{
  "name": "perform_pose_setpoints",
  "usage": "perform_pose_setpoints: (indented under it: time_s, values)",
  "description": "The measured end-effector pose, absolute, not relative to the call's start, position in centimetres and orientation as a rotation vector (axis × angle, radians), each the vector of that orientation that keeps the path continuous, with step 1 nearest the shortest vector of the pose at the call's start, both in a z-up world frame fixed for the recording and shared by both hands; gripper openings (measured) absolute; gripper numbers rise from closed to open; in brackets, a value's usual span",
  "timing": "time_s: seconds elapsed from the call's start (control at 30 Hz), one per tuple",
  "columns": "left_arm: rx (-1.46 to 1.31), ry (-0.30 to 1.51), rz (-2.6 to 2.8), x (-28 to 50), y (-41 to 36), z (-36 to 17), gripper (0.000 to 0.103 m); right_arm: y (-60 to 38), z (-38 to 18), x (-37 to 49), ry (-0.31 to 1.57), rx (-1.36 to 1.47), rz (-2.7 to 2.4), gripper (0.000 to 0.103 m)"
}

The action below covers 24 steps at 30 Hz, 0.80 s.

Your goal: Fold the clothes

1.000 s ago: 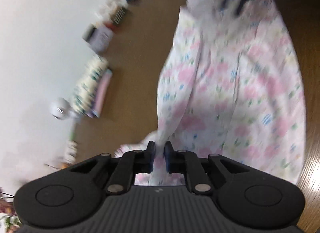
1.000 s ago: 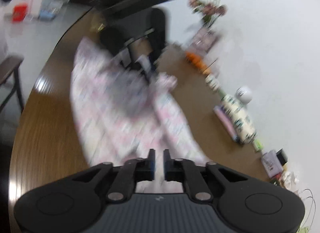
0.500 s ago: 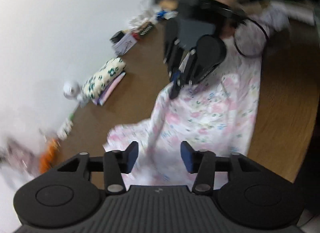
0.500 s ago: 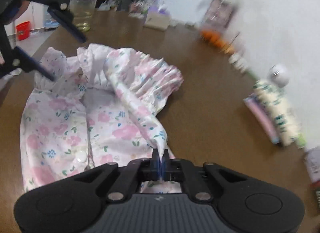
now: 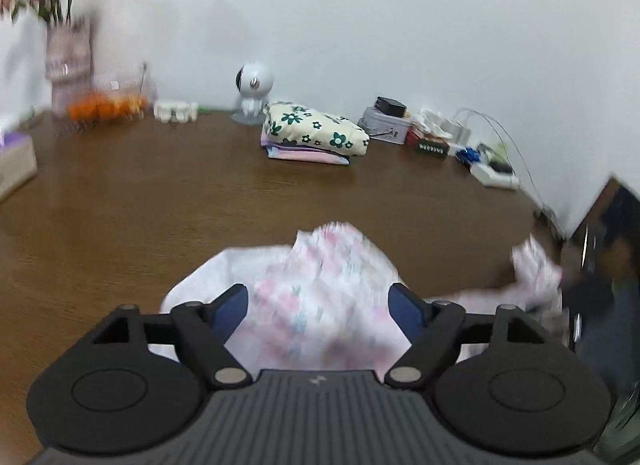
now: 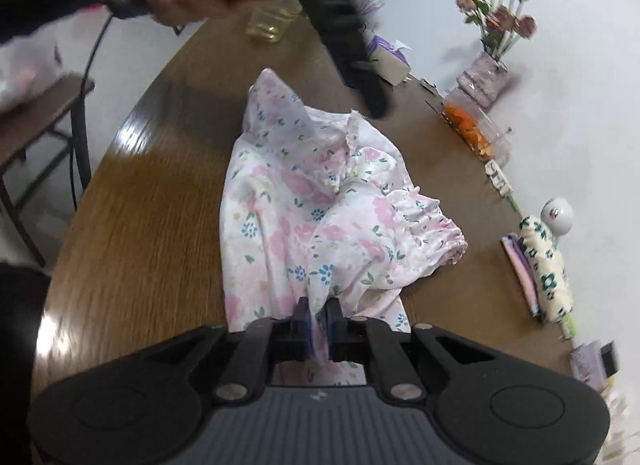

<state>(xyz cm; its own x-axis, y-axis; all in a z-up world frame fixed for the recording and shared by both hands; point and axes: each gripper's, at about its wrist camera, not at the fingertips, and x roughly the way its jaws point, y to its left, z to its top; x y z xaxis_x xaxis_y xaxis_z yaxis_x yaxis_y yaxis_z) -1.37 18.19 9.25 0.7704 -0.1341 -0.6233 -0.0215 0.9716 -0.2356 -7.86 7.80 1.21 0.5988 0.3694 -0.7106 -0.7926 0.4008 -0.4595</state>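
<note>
1. Floral garment [image 6: 320, 221] lay crumpled on the brown wooden table [image 6: 132, 233], bunched in the middle, ruffled sleeve end toward the wall side.
2. Right gripper [image 6: 318, 315] was clamped on a fold of the garment's near edge; cloth pinched between its blue pads, jaws nearly together.
3. Left gripper [image 5: 320, 305] had just been opening, jaws wide apart. Garment [image 5: 320, 297] showed below and between the fingers, blurred, pads not pressing it.
4. In the right wrist view the left gripper hung above the garment's far end, held by a hand [image 6: 180, 5].
5. Folded stack of clothes [image 5: 316, 137] sat by the wall, well apart from the garment, green-flower piece on top.
6. Also by the wall: small white camera [image 5: 254, 85], flower vase [image 6: 492, 61], bowl of orange bits [image 6: 472, 129], tissue box [image 6: 390, 59].
</note>
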Motion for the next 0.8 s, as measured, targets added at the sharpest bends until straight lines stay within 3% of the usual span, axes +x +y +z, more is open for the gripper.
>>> perform_pose_setpoints:
  time_s: [0.2,0.27,0.3,0.33,0.37,0.63,0.8]
  values:
    - [-0.183,0.96,-0.047,9.9,15.8,7.9,0.078,7.9,0.2,-8.6,0.564,-0.874,0.747,0.007]
    - [-0.157,1.051,-0.049,12.3,14.7,6.7,0.072,7.9,0.3,-8.3,0.575,-0.851,0.736,0.007]
    - [-0.138,1.084,-0.043,13.0,14.2,6.0,0.055,7.9,0.3,-8.0,0.578,-0.844,0.733,0.007]
    - [-0.137,1.095,-0.03,13.0,14.1,5.5,0.016,7.9,0.3,-7.8,0.58,-0.837,0.73,0.007]
    - [-0.142,1.098,-0.015,12.9,14.1,4.9,0.002,7.9,0.3,-7.6,0.583,-0.831,0.726,0.007]
    - [-0.583,0.636,0.245,-3.5,20.4,7.2,0.003,7.3,0.1,-7.9,0.569,-0.771,0.707,0.007]
    - [-0.892,0.507,0.432,-13.0,21.1,3.4,0.003,6.7,0.3,-7.0,0.6,-0.673,0.698,0.007]
